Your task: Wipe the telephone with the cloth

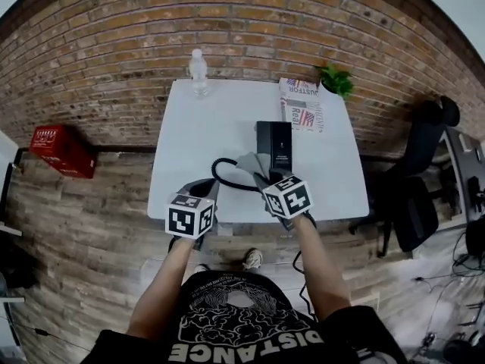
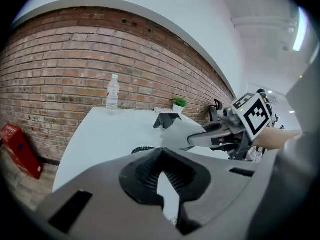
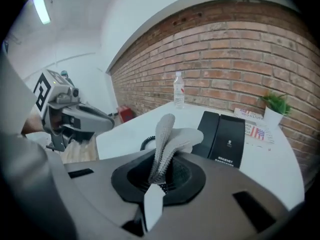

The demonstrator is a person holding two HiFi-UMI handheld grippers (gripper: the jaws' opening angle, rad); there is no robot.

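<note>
At the near edge of the white table [image 1: 189, 131], the left gripper [image 1: 203, 192] is held with its jaws closed together and nothing caught between them. Just to its right, the right gripper [image 1: 263, 177] is seen with its jaws clamped on a grey cloth [image 1: 252, 163]. The cloth is bunched upward from the jaws and folded over toward the telephone [image 1: 273, 144]. The black telephone is laid flat near the middle of the table, right behind the cloth. Whether the cloth touches it cannot be told. A coiled black cord [image 1: 223, 179] is looped on the table between the two grippers, to the left of the telephone. Farther back, a newspaper [image 1: 301, 105] is spread just beyond the telephone. A clear water bottle [image 1: 198, 70] is stood upright at the far left edge. A small green plant [image 1: 336, 80] is placed at the far right corner, against the brick wall [image 1: 227, 29].
</note>
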